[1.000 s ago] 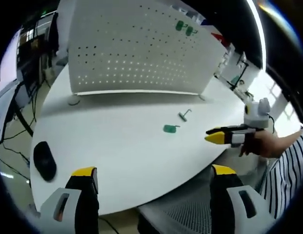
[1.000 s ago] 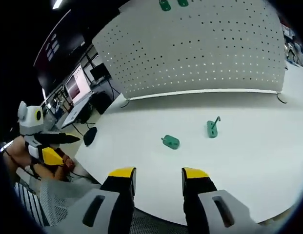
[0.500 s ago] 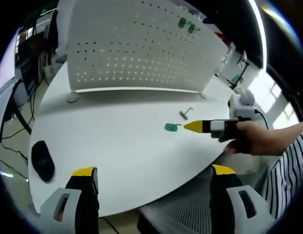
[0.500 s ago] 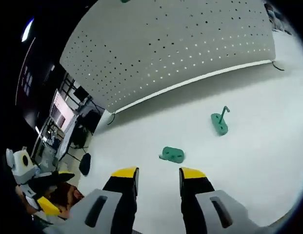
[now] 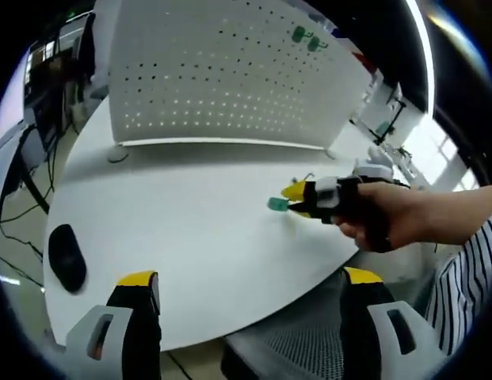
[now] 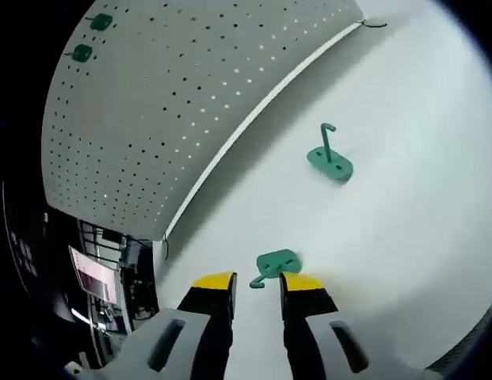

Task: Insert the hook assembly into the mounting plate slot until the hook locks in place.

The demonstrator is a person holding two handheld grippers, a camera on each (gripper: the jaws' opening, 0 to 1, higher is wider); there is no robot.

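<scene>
Your right gripper (image 6: 256, 286) has its jaws narrowed to a slim gap, tips just short of the near green hook piece (image 6: 276, 264), which lies flat on the white surface (image 6: 436, 237) with its small tail pointing back between them; nothing is held yet. Judging by its size and look, it is a light, stiff plastic part that will skate on the smooth top if you nudge it, so close on the flat body across its sides rather than on the thin tail. The second green piece with the upright wire hook (image 6: 329, 157) sits well apart, nearer the pegboard (image 6: 190, 103); its wire looks easy to bend. The left gripper view gives you the side angle: your right gripper (image 5: 299, 199) low over the green piece (image 5: 276, 205), and your hand (image 5: 388, 218) behind it. Your left gripper (image 5: 249, 305) hangs back off the surface edge, jaws wide and empty, with a dark computer mouse (image 5: 66, 257) lying far to its side.
</scene>
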